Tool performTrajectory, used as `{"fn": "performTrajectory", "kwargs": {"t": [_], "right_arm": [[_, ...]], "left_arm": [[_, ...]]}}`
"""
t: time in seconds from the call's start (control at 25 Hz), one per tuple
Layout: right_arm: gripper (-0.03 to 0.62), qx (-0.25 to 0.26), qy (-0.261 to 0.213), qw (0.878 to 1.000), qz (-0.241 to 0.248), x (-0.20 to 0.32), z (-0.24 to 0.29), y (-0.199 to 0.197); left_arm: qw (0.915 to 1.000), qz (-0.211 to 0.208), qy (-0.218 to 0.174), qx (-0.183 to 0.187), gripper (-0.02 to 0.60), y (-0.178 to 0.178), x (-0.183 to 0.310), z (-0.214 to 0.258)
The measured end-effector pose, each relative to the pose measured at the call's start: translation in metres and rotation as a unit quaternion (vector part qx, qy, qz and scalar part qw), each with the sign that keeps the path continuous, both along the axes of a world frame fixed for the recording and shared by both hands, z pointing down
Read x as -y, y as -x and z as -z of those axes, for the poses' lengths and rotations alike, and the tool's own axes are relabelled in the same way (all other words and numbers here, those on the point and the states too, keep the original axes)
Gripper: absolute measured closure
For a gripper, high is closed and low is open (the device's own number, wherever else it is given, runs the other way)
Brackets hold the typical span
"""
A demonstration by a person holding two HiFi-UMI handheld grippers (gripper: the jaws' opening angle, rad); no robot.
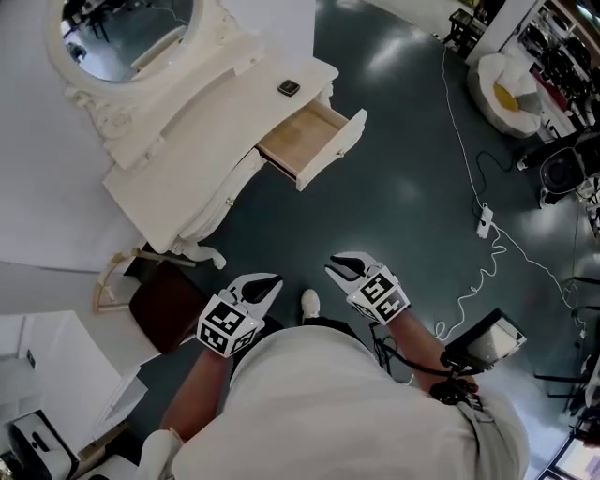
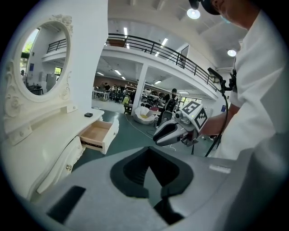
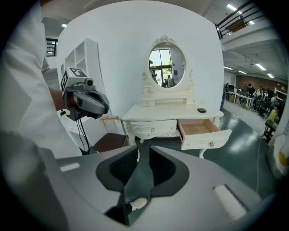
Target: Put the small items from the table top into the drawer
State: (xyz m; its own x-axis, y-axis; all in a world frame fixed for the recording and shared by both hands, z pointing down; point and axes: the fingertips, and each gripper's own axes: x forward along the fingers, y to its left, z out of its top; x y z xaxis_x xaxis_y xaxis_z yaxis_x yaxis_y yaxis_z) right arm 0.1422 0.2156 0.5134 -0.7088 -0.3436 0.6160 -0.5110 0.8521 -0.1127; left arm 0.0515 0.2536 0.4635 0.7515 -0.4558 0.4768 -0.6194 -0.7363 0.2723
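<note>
The small black item (image 1: 289, 88) lies on the tabletop (image 1: 225, 122) above the open drawer (image 1: 298, 141), well ahead of both empty tongs: the left tongs (image 1: 272, 281) are closed, and the right tongs (image 1: 335, 266), slightly parted, face it squarely.

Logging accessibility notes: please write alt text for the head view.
A white dressing table with an oval mirror stands with its drawer pulled open and a small black item on top. The person's left gripper and right gripper hover empty over the dark floor.
</note>
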Motion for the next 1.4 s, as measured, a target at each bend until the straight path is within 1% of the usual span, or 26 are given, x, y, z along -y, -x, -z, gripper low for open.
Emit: {"fn": "performTrajectory", "kwargs": {"t": [0.08,0.2,0.44,0.64,0.76,0.84,1.0,1.16,1.28,1.4], "right_arm": [[0.503,0.001,0.004,1.0,0.0,0.022,-0.002,0.002],[0.497,-0.001,0.004,1.0,0.0,0.059,-0.004,0.011],[0.488,-0.013,0.001,1.0,0.004,0.135,-0.005,0.054],[0.488,-0.022,-0.014,1.0,-0.007,0.197,0.009,0.086],[0.483,-0.021,-0.019,0.999,-0.021,0.235,0.007,0.104],[0.471,-0.018,-0.017,0.999,-0.029,0.26,0.004,0.116],[0.453,-0.028,-0.015,0.999,-0.029,0.307,-0.004,0.116],[0.436,-0.034,-0.024,0.999,-0.033,0.378,-0.014,0.11],[0.412,-0.043,-0.03,0.998,-0.028,0.435,-0.019,0.102],[0.382,-0.053,-0.035,0.998,-0.029,0.488,-0.028,0.09]], "left_arm": [[1.0,0.005,0.004,-0.002,0.58,0.001,0.014,0.001],[0.9999,0.012,0.006,-0.003,0.578,0.012,0.042,0.001],[0.9997,0.022,0.001,-0.012,0.568,0.059,0.113,-0.001],[0.9997,0.009,-0.012,-0.019,0.575,0.091,0.168,0.013],[0.9997,-0.006,-0.019,-0.012,0.581,0.11,0.194,0.015],[0.9998,-0.005,-0.016,-0.007,0.581,0.124,0.212,0.012],[0.9996,0.021,-0.005,-0.018,0.581,0.136,0.24,0.01],[0.9985,0.054,-0.01,-0.011,0.581,0.146,0.281,0.01],[0.996,0.087,-0.016,-0.013,0.58,0.142,0.313,0.018],[0.9935,0.112,-0.012,-0.009,0.58,0.133,0.339,0.02]]}}
